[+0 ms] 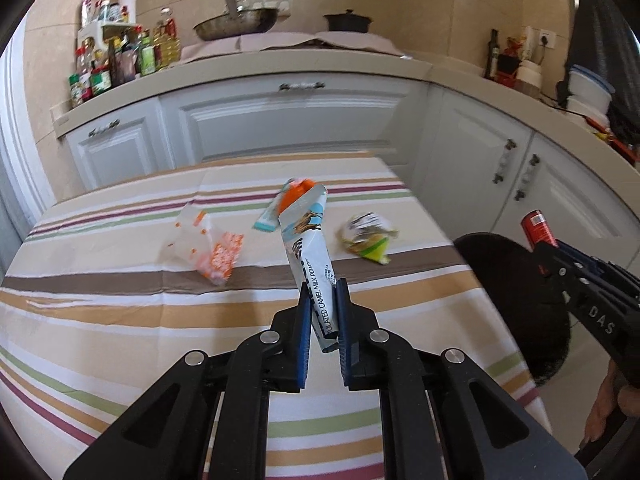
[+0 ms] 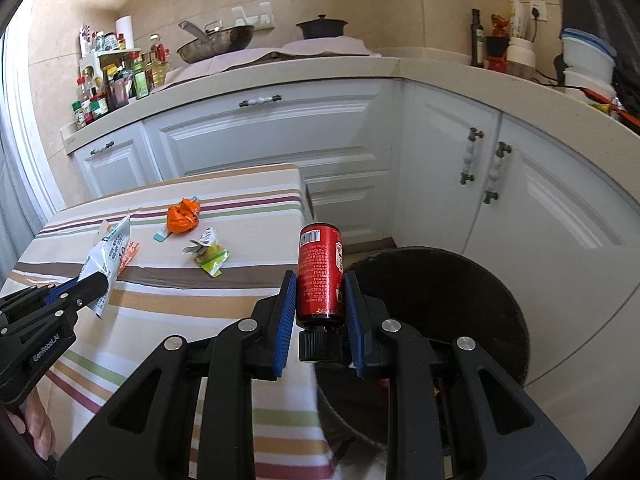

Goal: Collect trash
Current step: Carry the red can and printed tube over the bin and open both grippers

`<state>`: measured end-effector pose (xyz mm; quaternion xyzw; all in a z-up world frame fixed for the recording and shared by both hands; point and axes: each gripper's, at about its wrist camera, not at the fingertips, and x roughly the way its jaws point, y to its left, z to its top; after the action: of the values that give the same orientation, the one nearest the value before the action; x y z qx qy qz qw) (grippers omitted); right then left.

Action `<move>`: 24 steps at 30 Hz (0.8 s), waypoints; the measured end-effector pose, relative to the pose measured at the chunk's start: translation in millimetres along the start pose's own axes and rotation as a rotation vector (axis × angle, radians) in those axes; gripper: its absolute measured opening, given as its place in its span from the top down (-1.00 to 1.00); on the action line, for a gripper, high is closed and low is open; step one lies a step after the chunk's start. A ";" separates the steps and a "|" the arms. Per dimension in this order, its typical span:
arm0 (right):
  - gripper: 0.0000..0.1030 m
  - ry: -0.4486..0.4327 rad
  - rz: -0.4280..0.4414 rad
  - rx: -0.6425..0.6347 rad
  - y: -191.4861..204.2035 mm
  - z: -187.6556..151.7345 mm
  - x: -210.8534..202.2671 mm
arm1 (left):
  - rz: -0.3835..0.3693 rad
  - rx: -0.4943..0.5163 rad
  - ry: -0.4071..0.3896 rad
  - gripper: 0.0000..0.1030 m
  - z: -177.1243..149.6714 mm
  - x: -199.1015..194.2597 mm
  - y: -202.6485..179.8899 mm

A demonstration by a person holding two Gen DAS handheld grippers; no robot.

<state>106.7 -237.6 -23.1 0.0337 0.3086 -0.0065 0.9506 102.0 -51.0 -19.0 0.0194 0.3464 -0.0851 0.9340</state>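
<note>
Right tongs [image 2: 320,300] squeeze the red bottle [image 2: 320,272], right beside the black bin [image 2: 460,300]; left tongs [image 1: 322,320] squeeze the milk powder packet [image 1: 308,248], farther away.

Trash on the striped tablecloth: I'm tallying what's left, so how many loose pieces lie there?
3: a clear orange-printed wrapper at left, a crumpled orange wrapper with a teal strip farther back, and a yellow-green wrapper at right. More may be hidden.

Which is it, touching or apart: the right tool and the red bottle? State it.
Touching. The right wrist view shows the right tool with both blue pads pressed against the sides of the red bottle, which is held above the bin.
</note>
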 end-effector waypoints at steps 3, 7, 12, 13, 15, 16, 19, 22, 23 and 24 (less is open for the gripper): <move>0.55 -0.012 -0.018 0.012 -8.9 -1.9 -9.6 | -0.029 0.023 -0.020 0.76 0.9 -8.6 -14.4; 0.55 -0.027 -0.044 0.032 -22.1 -5.7 -22.5 | -0.071 0.051 -0.040 0.76 1.0 -17.1 -32.9; 0.55 -0.051 -0.077 0.054 -40.2 -8.3 -37.8 | -0.120 0.092 -0.054 0.76 0.8 -23.0 -57.8; 0.55 -0.055 -0.086 0.058 -44.3 -8.8 -40.9 | -0.133 0.102 -0.054 0.76 0.7 -23.7 -64.3; 0.55 -0.066 -0.097 0.067 -50.8 -9.9 -45.8 | -0.150 0.117 -0.055 0.76 0.8 -24.4 -73.2; 0.55 -0.070 -0.104 0.071 -54.9 -10.4 -48.1 | -0.157 0.123 -0.056 0.76 0.9 -24.8 -76.0; 0.55 -0.086 -0.121 0.078 -65.0 -11.2 -52.2 | -0.175 0.140 -0.064 0.76 1.3 -25.4 -86.7; 0.55 -0.087 -0.136 0.084 -74.5 -12.2 -52.5 | -0.192 0.151 -0.067 0.76 2.5 -23.4 -96.7; 0.55 -0.088 -0.139 0.086 -77.0 -12.2 -51.9 | -0.196 0.153 -0.070 0.76 2.9 -22.5 -100.3; 0.55 -0.088 -0.143 0.088 -80.1 -12.2 -51.0 | -0.198 0.158 -0.075 0.76 3.8 -21.1 -104.6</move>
<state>55.7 -317.1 -7.8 0.0530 0.2677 -0.0892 0.9579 70.7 -151.3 -0.1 0.0554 0.3039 -0.2047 0.9288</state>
